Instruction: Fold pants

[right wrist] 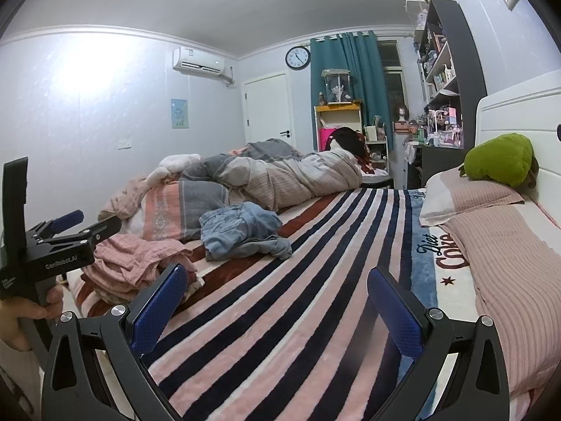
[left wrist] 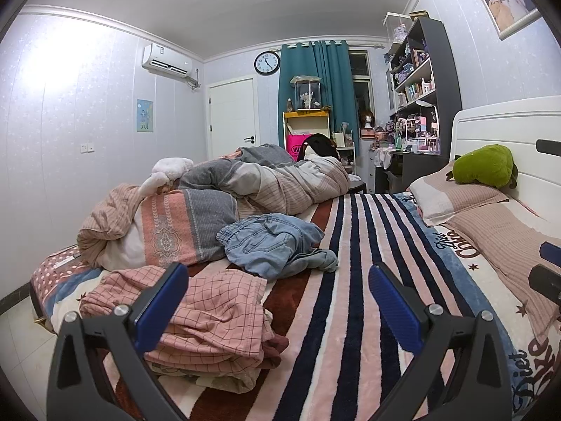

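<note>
- The left tool [left wrist: 278,298] has its blue-padded fingers [left wrist: 161,303] spread wide apart, holding nothing; it hangs over the near edge of the bed, above the striped blanket [left wrist: 350,280].
- The right tool [right wrist: 277,301] is likewise spread apart and holds nothing, above the same blanket [right wrist: 298,280], with a broad bare stretch of stripes ahead of it.
- In the right wrist view the left tool [right wrist: 75,226] shows from the side at the left border, level and pointing toward the bed, with the person's left hand [right wrist: 31,312] wrapped round its grip.
- Just ahead of the left tool's left finger lies a folded pile of pink checked garments [left wrist: 210,315] near the bed's left edge.
- The blue denim pants [left wrist: 273,245] lie crumpled on the blanket beyond that pile, touching the heaped quilt [left wrist: 245,182] behind them, well apart from both tools.
- To the right, pillows [left wrist: 455,196] and a green plush toy [left wrist: 484,165] sit against the white headboard [left wrist: 508,133].
- The open room is the striped middle between pants and pillows.
</note>
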Available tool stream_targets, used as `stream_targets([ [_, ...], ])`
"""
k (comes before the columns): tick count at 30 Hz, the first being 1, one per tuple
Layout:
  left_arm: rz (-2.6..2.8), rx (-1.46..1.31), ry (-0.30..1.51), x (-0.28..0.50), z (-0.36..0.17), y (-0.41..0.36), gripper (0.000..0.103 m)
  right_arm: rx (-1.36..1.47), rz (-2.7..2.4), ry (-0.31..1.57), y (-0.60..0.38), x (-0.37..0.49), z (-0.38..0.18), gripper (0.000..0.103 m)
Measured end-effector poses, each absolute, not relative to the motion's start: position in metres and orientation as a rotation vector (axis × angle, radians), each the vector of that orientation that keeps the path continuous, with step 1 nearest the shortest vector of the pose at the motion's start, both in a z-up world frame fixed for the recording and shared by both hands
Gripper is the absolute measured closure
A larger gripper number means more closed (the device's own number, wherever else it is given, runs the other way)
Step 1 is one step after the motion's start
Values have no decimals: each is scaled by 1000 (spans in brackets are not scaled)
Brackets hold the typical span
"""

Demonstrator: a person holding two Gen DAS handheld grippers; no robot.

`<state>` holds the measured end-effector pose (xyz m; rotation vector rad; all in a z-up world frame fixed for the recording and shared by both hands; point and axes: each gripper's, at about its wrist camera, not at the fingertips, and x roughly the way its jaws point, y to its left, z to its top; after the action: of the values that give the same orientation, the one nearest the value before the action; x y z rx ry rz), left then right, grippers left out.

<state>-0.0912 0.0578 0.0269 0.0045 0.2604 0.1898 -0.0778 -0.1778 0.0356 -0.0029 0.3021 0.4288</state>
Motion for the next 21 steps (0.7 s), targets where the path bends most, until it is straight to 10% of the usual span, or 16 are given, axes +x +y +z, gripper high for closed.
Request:
stream_targets([
  [21, 193, 2, 258, -93, 27, 59, 1, 3, 390, 297, -177, -83, 35, 0],
])
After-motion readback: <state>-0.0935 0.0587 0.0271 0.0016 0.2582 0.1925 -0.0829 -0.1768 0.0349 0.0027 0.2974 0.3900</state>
